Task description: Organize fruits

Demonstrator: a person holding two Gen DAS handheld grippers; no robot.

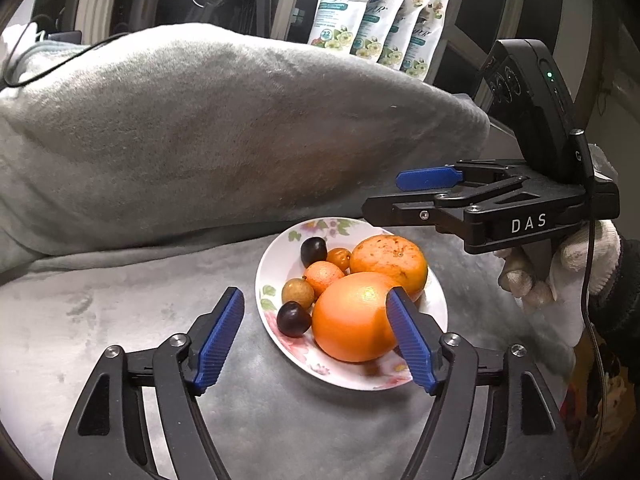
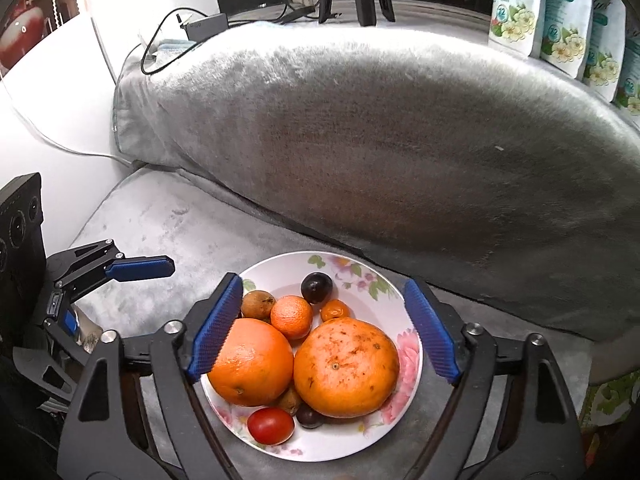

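A big grey cushion (image 2: 380, 152) lies across the back of the scene, on a sofa seat (image 2: 168, 232) covered with the same grey plush. Behind the cushion, at the right in the right wrist view, stand several white pouches (image 2: 560, 20) with flower prints.

On the seat, just in front of the cushion, sits a white plate (image 2: 360, 276) with pink flowers on its rim. All the fruit is on this plate. The two largest pieces are a spotted orange (image 2: 346, 368) and a smooth orange (image 2: 252, 362), side by side and touching. Behind them lie a mandarin (image 2: 292, 316), a brown fruit (image 2: 258, 304), a dark plum (image 2: 316, 288) and a very small orange fruit (image 2: 335, 310). At the near edge of the plate there is a red tomato (image 2: 271, 424), with another dark fruit (image 2: 308, 416) half hidden under the spotted orange.

The right gripper (image 2: 324, 328) is above the plate, with its jaws wide apart and nothing between them; the left blue pad is in front of the smooth orange in this view. The left gripper (image 1: 316, 316) is beside the plate, over its left edge, also with jaws wide apart and empty. In the left wrist view a hand in a white glove (image 1: 568, 268) holds the right gripper.
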